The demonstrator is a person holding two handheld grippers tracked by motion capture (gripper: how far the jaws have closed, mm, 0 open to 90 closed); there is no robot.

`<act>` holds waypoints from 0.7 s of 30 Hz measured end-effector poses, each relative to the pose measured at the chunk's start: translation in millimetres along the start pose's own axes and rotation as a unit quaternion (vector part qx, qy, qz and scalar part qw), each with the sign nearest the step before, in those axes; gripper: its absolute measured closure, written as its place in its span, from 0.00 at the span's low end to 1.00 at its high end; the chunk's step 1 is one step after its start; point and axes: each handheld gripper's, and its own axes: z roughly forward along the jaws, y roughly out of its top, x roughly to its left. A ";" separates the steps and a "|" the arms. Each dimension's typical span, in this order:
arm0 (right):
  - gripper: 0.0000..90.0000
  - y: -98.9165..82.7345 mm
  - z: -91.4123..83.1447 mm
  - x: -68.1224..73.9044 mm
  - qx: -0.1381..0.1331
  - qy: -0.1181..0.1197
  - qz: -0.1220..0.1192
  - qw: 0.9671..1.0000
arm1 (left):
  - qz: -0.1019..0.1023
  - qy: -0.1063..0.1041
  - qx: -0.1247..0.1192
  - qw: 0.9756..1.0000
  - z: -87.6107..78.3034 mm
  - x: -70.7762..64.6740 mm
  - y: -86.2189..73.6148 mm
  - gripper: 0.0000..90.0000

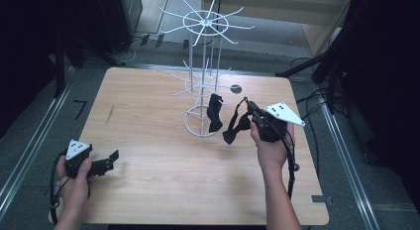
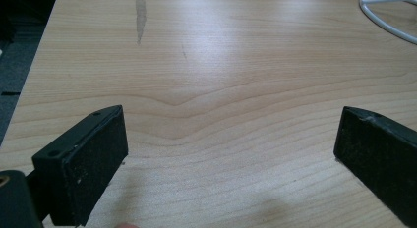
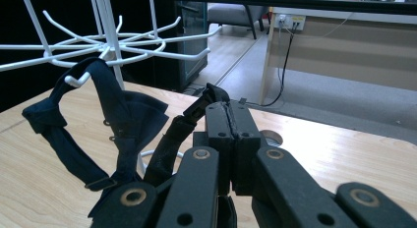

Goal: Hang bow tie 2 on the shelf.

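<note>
black jaws of the right gripper [image 3: 228,134] are pressed together on the strap of a dark bow tie [image 3: 169,144] in the right gripper view; a second bow tie [image 3: 118,120] hangs on a hook of the white wire rack [image 3: 110,41].

left gripper view: left gripper [image 2: 231,154] jaws wide apart over the bare wooden table [image 2: 221,66].

high view: held bow tie [image 1: 236,125] dangles just beside the rack [image 1: 204,66].

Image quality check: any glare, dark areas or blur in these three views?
High view: surroundings nearly black, table evenly lit, bow tie small and dark. Left gripper view: pale glare sheen across the wood, sharp otherwise. Right gripper view: the near links of the right tongs soft, hanging bow tie underexposed against the dark background.
</note>
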 end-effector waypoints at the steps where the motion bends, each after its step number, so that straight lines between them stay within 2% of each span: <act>1: 1.00 0.7 0.2 0.2 0.001 0.001 0.001 1.000 | 0.000 0.000 0.000 1.000 0.0 0.0 0.0 0.00; 21: 1.00 22.1 13.6 3.7 -0.008 0.006 -0.012 1.000 | -0.001 0.000 0.000 1.000 0.2 1.0 0.2 0.00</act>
